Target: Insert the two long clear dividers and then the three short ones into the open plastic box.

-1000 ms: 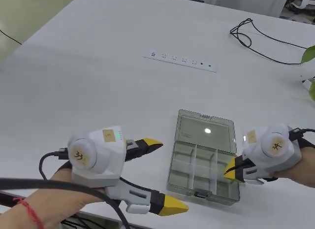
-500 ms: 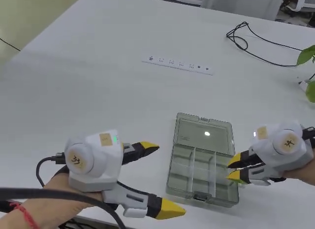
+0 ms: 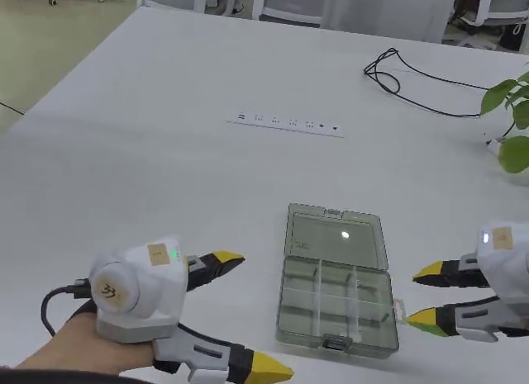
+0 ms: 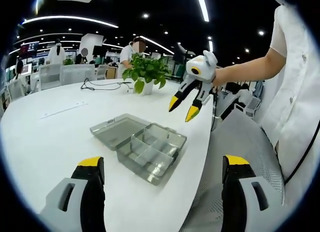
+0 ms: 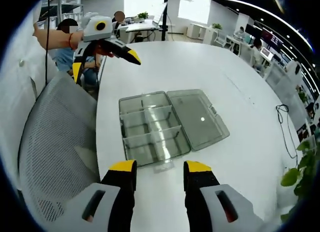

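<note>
The left claw point(image 3: 248, 314) gapes wide and empty to the left of the open plastic box point(image 3: 335, 239) on the white tabletop point(image 3: 165, 153), while the right claw point(image 3: 423, 295), parted less and also empty, hovers just beside its right edge.

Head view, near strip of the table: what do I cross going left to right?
left gripper, jaws open → open plastic box → right gripper, jaws open
</note>
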`<state>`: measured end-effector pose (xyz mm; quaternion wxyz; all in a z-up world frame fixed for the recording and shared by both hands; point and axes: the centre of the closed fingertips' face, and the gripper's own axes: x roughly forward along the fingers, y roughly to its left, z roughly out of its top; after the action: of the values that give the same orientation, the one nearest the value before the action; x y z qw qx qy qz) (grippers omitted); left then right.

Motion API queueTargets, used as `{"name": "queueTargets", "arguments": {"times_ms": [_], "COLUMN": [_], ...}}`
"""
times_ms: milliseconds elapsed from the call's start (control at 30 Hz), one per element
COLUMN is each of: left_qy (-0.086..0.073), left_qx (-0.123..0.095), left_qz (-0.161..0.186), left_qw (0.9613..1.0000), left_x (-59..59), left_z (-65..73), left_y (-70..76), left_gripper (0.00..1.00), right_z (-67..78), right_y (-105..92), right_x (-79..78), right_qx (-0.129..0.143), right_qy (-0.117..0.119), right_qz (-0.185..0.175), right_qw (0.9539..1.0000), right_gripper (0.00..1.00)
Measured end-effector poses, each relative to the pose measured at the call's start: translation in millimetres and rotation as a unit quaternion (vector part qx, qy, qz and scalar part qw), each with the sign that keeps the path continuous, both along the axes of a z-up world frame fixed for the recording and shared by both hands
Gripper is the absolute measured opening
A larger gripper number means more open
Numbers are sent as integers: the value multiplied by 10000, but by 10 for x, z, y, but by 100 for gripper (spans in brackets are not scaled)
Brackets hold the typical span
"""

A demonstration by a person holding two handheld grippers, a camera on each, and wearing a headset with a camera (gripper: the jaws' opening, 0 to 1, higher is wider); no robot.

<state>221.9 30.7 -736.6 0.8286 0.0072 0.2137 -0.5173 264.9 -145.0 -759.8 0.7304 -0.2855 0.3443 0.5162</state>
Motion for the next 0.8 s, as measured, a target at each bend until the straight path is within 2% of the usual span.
{"name": "queueTargets", "arguments": {"times_ms": [200, 367, 533, 667, 800], "left_qy": [24, 28, 38, 51, 68], "left_qx": [115, 207, 324, 415, 472], "left_qz": [9, 7, 14, 19, 45], "left_qw": [9999, 9998, 9995, 9991, 9989], "left_x": [18, 31, 33, 35, 54], "left_z": [-24, -55, -107, -158, -199], "left_y": [51, 81, 95, 103, 120], "left_gripper": [100, 100, 100, 100, 100], "right_z": [-21, -17, -38, -101, -145], "right_y": [-174, -290, -397, -533, -569], "right_x": [-103, -164, -189, -219, -215], "right_qx": [262, 559, 706, 725, 803], "right_qy": [-29, -65, -115, -115, -125], "right_qz": [-453, -818, -1114, -1299, -1438], "right_qw": [9986, 9951, 9912, 9888, 9863], "right_gripper": [46, 53, 61, 65, 70]}}
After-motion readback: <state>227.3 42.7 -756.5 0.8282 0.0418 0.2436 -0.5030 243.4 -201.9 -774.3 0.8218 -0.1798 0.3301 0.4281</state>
